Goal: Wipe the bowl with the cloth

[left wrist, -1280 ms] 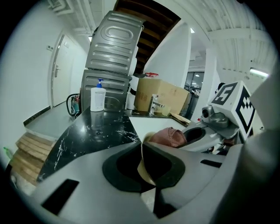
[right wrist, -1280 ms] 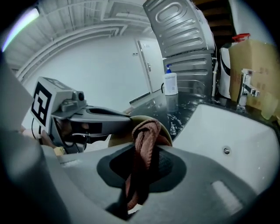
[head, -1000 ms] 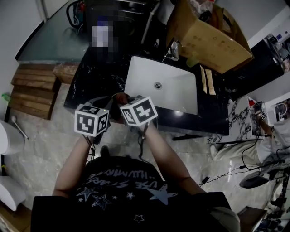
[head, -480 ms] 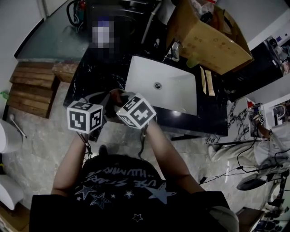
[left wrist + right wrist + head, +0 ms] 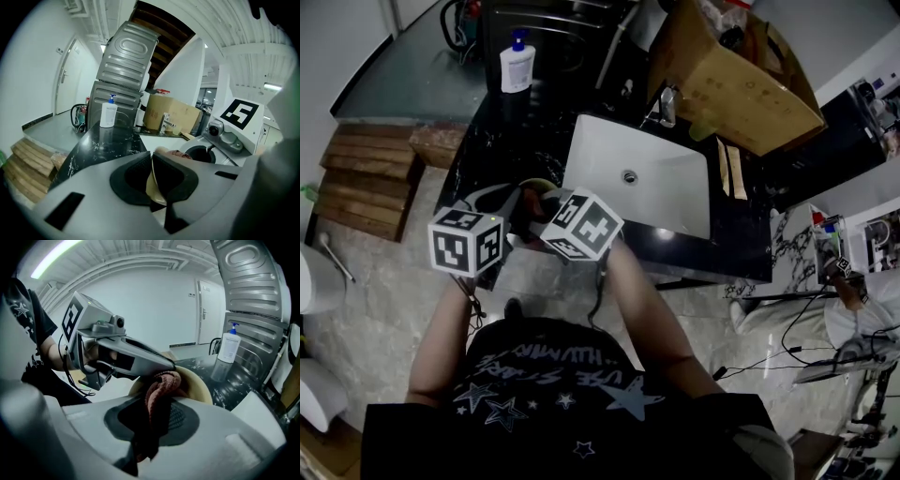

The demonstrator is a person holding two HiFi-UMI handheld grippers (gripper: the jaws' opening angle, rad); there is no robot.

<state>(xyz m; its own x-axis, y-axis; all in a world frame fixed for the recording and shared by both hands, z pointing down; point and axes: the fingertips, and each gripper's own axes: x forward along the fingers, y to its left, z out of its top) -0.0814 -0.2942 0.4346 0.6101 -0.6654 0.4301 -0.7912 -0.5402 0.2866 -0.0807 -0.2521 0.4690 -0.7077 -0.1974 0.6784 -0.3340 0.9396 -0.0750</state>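
Bowl (image 5: 199,386): cream, held up near the front edge of the table (image 5: 487,150), its rim clenched edge-on in the left tool (image 5: 152,176).
Cloth (image 5: 159,392): reddish and bunched, clamped in the right tool (image 5: 154,423), free end touching the bowl's inner face.
Relation: the bowl lies directly ahead of the right tool, hollow facing it. The wipe likely sweeps across that hollow.

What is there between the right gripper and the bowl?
The reddish cloth: the right gripper holds it against the bowl, as seen in the right gripper view.
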